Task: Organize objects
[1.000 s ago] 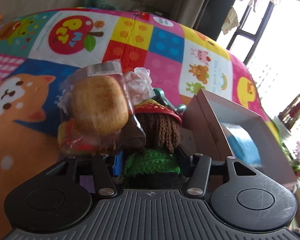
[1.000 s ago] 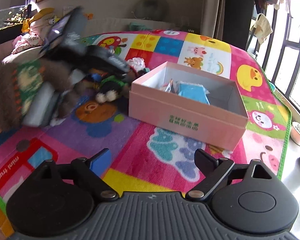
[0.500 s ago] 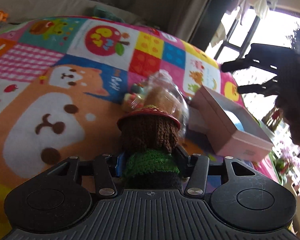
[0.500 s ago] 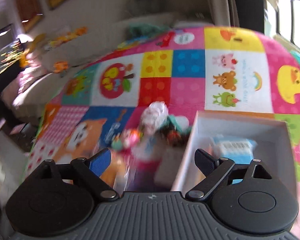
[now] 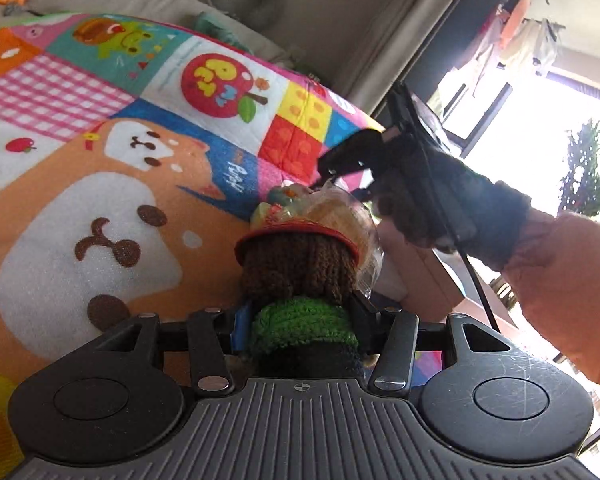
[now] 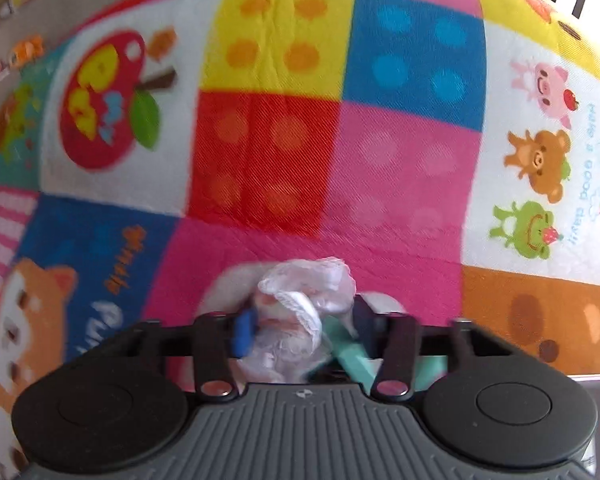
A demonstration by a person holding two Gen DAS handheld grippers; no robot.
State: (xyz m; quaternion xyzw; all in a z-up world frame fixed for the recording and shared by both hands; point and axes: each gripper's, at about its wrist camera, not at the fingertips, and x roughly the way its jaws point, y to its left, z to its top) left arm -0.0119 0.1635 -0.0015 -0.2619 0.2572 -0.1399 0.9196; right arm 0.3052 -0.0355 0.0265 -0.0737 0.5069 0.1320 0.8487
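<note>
My left gripper (image 5: 300,320) is shut on a crocheted doll (image 5: 296,268) with brown hair, a red hat and a green jumper, held above the colourful play mat (image 5: 100,200). Just beyond the doll lies a clear bag with a bread roll (image 5: 340,216). My right gripper (image 5: 342,178), in a dark-gloved hand with an orange sleeve, reaches down onto that pile. In the right wrist view the right gripper (image 6: 300,326) points steeply down. Its jaws are closing, and a crumpled clear plastic wrapper (image 6: 304,292) sits between the pads and touches both.
A teal object (image 6: 348,348) lies under the wrapper by the right finger. The pink box (image 5: 420,276) stands right of the pile, mostly hidden by the gloved hand. The mat spreads wide to the left. A sofa and a bright window are behind.
The right gripper swung from in front of the pink box to the pile and narrowed its jaws around the wrapper. The left gripper drew back with the doll, and the gloved hand entered its view.
</note>
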